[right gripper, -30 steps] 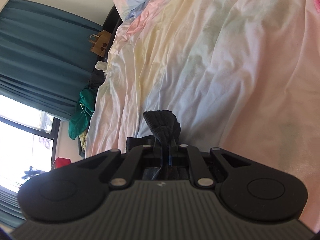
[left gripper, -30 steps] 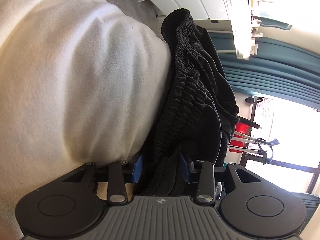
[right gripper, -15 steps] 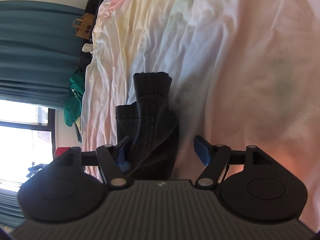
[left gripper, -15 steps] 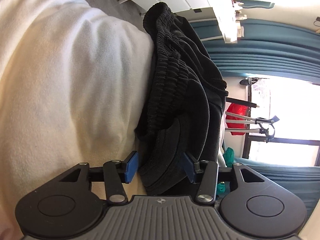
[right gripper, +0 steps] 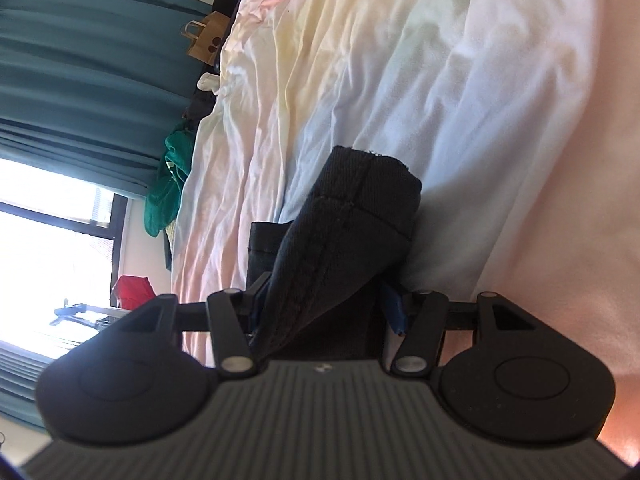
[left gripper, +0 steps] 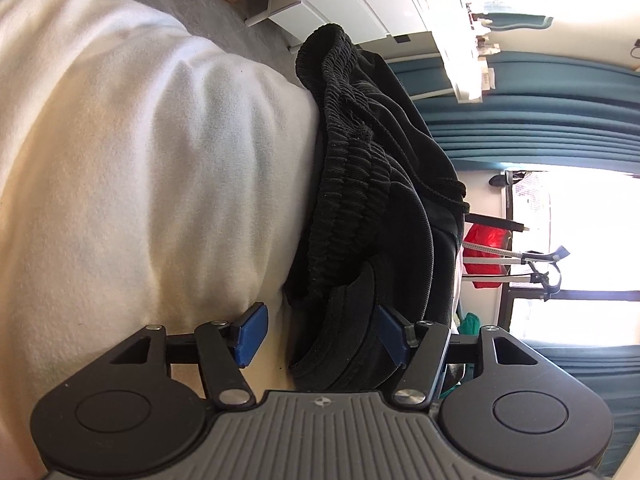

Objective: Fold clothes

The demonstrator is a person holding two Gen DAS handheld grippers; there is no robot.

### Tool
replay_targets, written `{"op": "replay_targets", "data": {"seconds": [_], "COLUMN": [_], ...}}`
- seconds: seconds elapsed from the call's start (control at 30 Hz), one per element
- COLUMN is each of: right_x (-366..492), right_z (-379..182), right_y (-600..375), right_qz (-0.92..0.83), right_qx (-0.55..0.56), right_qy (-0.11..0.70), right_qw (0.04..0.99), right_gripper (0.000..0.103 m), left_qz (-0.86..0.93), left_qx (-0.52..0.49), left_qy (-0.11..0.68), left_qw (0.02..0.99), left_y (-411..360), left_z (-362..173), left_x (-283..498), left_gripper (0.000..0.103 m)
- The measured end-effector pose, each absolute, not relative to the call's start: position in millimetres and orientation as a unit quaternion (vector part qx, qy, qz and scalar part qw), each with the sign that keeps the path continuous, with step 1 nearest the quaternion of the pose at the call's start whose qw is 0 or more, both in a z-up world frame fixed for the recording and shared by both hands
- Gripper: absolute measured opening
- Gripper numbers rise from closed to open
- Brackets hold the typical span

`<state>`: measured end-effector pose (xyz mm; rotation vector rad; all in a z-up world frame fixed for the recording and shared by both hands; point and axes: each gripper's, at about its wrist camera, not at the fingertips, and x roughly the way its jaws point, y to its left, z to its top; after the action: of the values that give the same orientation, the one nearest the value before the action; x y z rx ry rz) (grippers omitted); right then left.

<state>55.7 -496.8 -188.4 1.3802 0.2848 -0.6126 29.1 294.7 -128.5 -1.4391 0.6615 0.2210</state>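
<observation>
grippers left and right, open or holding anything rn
left gripper: open, just been opening, black garment loose between its jaws
right gripper: open, jaws just closing, black cloth between them

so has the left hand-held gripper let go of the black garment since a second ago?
Yes. The left hand-held gripper has just been opening: its left pad now stands clear of the black garment, over the white blanket.
</observation>
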Motion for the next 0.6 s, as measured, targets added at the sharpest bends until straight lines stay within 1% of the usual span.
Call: {"op": "replay_targets", "data": {"seconds": [0.03,0.07,0.13,0.17,0.27,0.37,0.6], "right_x": [57,58,60,61,57,48,49], "right_z": [-188,-186,-181,-179,-170,-163,-135], "right_y": [-497,-496,-494,-493,-495,-499,-501], "right_qz": [-0.276,-0.28,-0.28,-0.278,-0.274,-0.27,-0.261], "right_qx": [0.621,0.611,0.591,0.581,0.578,0.599,0.55], "right_qy": [0.126,0.123,0.125,0.125,0.109,0.08,0.061], "right_qw": [0.723,0.73,0.746,0.754,0.761,0.749,0.791], "right_gripper": [0.05,0.035,0.029,0.023,0.015,0.011,0.008], "left_qz": [0.099,0.099,0.101,0.102,0.103,0.103,0.108], "left_qx": [-0.641,-0.639,-0.636,-0.635,-0.624,-0.609,-0.578], "left_qy": [0.297,0.297,0.298,0.298,0.3,0.305,0.317], "left_qw": [0.7,0.702,0.705,0.706,0.714,0.725,0.744], "left_y": [294,294,293,292,290,288,286], "left_z": [-128,-128,-127,-126,-124,-123,-115], "left_x": [30,31,31,29,35,43,47], "left_gripper": [0.065,0.066,0.066,0.067,0.068,0.068,0.068]}}
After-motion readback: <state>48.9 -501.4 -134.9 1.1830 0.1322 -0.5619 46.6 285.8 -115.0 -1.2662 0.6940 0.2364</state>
